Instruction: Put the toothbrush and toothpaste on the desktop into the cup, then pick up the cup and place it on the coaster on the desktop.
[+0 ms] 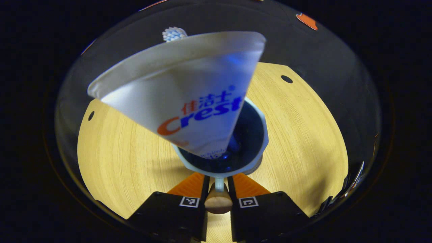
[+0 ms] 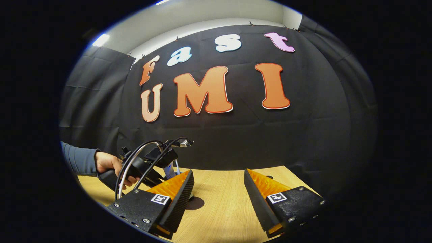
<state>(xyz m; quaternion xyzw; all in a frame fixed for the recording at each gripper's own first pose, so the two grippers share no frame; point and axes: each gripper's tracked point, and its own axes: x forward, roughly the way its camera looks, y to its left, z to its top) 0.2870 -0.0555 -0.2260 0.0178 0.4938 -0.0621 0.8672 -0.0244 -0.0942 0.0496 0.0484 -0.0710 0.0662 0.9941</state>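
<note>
**Cup Gripped by Its Handle, Toothpaste and Toothbrush Inside**

In the left gripper view, the left gripper [image 1: 218, 184] is being held low over the wooden desk [image 1: 303, 135], and its two fingers are being pressed narrowly on the handle [image 1: 219, 185] of the pale blue cup [image 1: 260, 135], one finger on each side. A rounded wooden knob [image 1: 218, 202] is being shown between the finger bases, just below the handle. The cup is being viewed from above, with its dark interior exposed. The toothpaste [image 1: 182, 94] is being carried in the cup, cap end down, with its flat crimped end tilted up toward the camera. The bristled head of the toothbrush [image 1: 173, 33] is being shown just past the top edge of the tube. A dark round edge, probably the coaster [image 1: 257, 166], is being shown under the cup's rim on the right; whether the cup is touching it cannot be told. Small dark holes are being shown near the desk's far corners.

In the right gripper view, the right gripper [image 2: 218, 189] is being held above the desk's near edge with its fingers spread wide and nothing between them. Farther off, at the left side of the desk, the other gripper's body and cables are being held by a hand [image 2: 109, 167] in a grey sleeve [image 2: 79, 158].
</note>
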